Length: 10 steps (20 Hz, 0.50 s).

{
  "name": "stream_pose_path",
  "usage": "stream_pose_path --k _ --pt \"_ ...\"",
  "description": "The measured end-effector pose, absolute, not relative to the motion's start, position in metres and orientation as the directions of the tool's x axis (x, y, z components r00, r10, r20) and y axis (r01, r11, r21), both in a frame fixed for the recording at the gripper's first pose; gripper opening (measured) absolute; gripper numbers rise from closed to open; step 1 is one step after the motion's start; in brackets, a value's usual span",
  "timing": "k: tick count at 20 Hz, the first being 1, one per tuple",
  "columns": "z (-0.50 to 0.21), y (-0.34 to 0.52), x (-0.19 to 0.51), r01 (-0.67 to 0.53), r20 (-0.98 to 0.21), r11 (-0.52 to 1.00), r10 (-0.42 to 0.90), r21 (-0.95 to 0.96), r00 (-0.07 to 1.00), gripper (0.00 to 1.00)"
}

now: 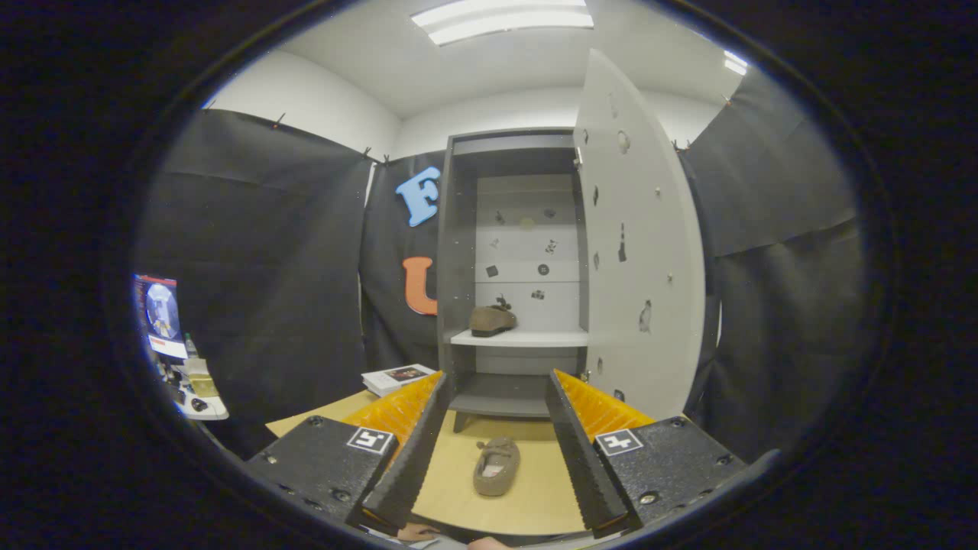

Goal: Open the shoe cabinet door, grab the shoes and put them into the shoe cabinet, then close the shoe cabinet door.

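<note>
A grey shoe cabinet (pixel 458 252) stands beyond the fingers with its door (pixel 638 244) swung wide open to the right. One brown shoe (pixel 492 320) rests on the white middle shelf (pixel 535 338) inside, toward the left. A second brown shoe (pixel 497 466) lies on the light wooden board (pixel 527 496) in front of the cabinet, seen between the fingers and some way ahead of them. My gripper (pixel 493 397) is open, fingers spread wide, holding nothing.
A stack of books (pixel 399 377) lies on the board left of the cabinet's foot. Further left a small table (pixel 200 401) carries a screen (pixel 159 315) and small items. Black cloth walls close in both sides.
</note>
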State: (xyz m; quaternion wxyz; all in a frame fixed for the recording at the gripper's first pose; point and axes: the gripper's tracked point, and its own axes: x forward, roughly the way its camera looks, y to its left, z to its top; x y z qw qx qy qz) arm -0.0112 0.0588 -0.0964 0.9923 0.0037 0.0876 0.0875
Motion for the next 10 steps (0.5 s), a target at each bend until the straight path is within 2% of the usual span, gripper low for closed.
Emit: stream_pose_path --k 3,4,7,10 --pt "-0.133 0.076 0.008 -0.149 -0.200 0.989 0.146 0.000 0.969 0.82" --pt "-0.149 0.080 0.012 -0.147 -0.230 0.989 0.138 -0.020 0.963 0.99" --pt "-0.202 0.104 0.025 -0.178 -0.340 0.984 0.169 0.007 0.925 1.00" --pt "-0.264 0.105 0.040 -0.148 -0.454 0.988 0.152 0.044 0.878 1.00"
